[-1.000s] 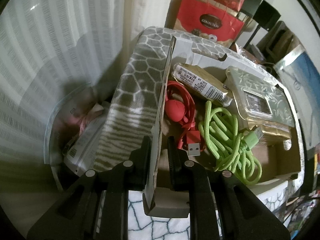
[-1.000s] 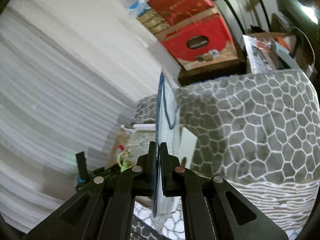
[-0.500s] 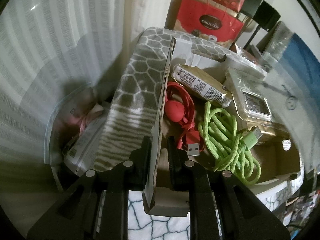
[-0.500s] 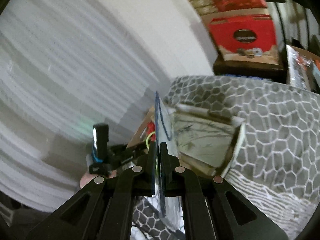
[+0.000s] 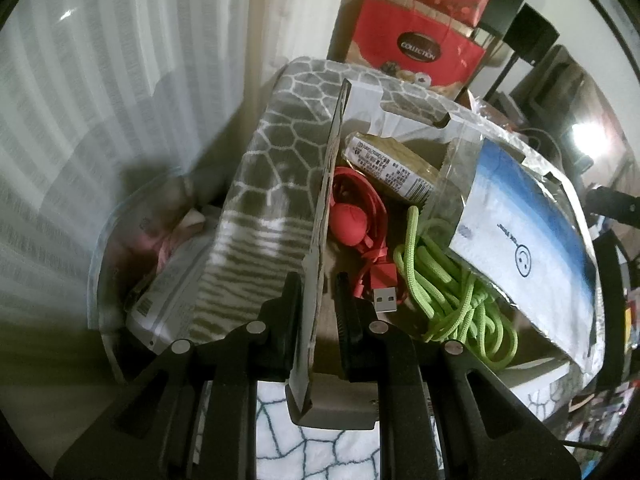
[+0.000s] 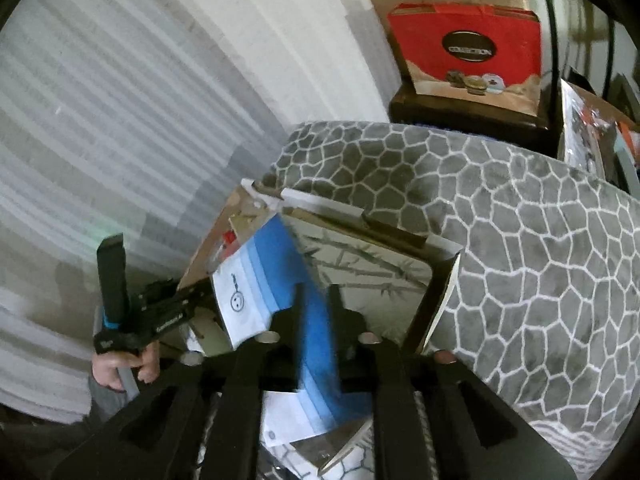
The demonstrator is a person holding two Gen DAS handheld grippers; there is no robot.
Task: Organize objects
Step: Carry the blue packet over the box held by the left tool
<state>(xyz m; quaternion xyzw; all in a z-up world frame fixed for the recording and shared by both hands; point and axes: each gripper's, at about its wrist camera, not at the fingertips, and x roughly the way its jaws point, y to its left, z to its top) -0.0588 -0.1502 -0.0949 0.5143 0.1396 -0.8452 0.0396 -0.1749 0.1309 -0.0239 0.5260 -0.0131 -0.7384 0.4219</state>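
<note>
Left wrist view: the left gripper [image 5: 316, 300] straddles the side wall of a cardboard box [image 5: 326, 200], fingers either side with a gap on the inner side, so I cannot tell whether it clamps. Inside lie a red cable [image 5: 360, 216], a coiled green cord [image 5: 448, 280] and a labelled packet [image 5: 390, 166]. A blue-and-white clear packet [image 5: 528, 236] slants over the box's right half.

Right wrist view: the right gripper [image 6: 314, 312] has parted fingers, with the blurred packet [image 6: 260, 280] between them over the box; grasp unclear. The box sits on a grey patterned blanket [image 6: 520, 220].
</note>
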